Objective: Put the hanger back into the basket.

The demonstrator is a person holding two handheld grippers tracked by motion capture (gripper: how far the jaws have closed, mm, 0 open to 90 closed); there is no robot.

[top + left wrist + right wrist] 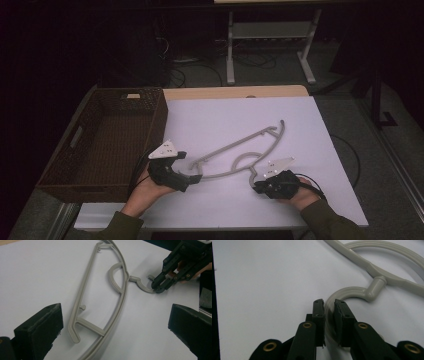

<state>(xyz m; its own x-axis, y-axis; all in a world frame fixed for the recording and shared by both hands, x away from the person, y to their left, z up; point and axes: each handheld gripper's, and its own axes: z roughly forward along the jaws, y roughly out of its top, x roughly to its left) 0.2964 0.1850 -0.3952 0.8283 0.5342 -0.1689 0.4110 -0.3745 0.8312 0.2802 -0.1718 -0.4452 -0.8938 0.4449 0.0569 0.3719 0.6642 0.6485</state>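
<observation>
Right gripper (329,305) pinched on grey hanger's (120,292) hook — left gripper (115,322) wide open, empty.

A dark brown wicker basket (107,107) stands at the left edge of the white table (210,115), its rim overhanging that side. Beyond the table's far edge, a grey metal stand (270,32) rests on the floor among cables (200,70).

A dim lab: white-covered table (300,120), loose floor cables (195,70) (another bench (270,30) behind).
</observation>
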